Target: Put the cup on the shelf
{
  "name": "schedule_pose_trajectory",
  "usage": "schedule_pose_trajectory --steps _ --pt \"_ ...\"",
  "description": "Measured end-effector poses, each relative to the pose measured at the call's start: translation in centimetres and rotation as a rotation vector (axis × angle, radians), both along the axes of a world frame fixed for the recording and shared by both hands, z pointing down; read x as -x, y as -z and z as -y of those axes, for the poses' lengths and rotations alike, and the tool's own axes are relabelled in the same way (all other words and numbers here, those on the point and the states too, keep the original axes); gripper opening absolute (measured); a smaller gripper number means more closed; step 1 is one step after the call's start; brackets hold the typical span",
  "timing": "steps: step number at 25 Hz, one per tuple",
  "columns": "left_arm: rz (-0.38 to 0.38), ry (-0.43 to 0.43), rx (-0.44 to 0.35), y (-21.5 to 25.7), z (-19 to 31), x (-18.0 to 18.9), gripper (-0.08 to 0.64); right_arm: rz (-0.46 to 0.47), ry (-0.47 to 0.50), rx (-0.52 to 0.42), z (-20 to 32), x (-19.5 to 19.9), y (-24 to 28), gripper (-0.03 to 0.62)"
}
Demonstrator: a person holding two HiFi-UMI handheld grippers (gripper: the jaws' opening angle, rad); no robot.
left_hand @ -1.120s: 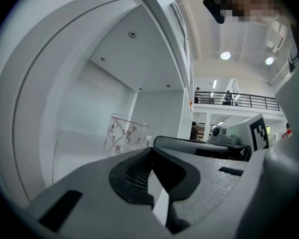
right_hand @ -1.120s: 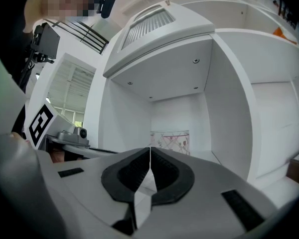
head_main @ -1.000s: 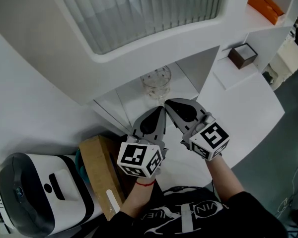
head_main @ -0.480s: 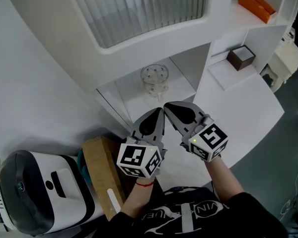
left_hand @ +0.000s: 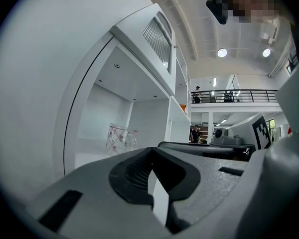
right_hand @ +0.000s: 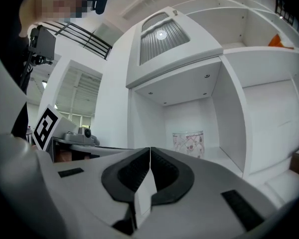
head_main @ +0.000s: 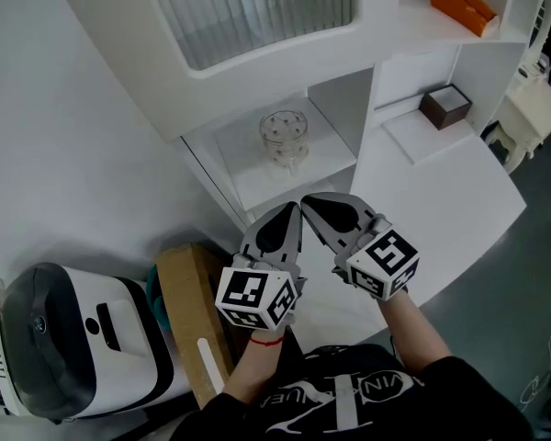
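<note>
A clear glass cup [head_main: 284,138] with a small pattern stands upright inside the white shelf niche [head_main: 323,160]. It shows in the left gripper view as the cup [left_hand: 120,139] and in the right gripper view as the cup [right_hand: 188,144]. My left gripper [head_main: 295,207] and right gripper [head_main: 305,198] are held side by side in front of the niche, well short of the cup, tips nearly touching. Both are shut with nothing between the jaws, as seen at the left gripper [left_hand: 150,169] and the right gripper [right_hand: 149,158].
A brown box [head_main: 446,105] sits on a lower ledge to the right, and an orange object [head_main: 463,6] lies on an upper shelf. A cardboard box [head_main: 189,314] and a white-and-black machine [head_main: 78,351] stand at lower left. White counter [head_main: 445,191] lies to the right.
Both grippers and the head have drawn back from the shelf; the cup stays in the niche and now appears farther from the fingertips.
</note>
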State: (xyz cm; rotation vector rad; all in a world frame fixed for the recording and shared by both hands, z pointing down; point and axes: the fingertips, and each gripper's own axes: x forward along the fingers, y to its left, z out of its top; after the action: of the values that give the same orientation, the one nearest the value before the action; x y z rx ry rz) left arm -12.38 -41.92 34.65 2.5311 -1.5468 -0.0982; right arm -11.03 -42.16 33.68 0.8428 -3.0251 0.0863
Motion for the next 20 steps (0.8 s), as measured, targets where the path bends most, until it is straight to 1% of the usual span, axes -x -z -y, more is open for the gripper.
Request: schedule_pose_trajectory --steps 6,20 --pt "0.014 0.029 -0.01 -0.2 -2.5 -0.5 0.006 -0.005 0.035 0.001 -2.8 -0.5 -0.2 0.008" --pt "0.031 0.077 -0.005 -1.1 -9.3 -3.6 0.005 -0.004 0.08 0.028 -9.6 -3.7 -1.3 0.008"
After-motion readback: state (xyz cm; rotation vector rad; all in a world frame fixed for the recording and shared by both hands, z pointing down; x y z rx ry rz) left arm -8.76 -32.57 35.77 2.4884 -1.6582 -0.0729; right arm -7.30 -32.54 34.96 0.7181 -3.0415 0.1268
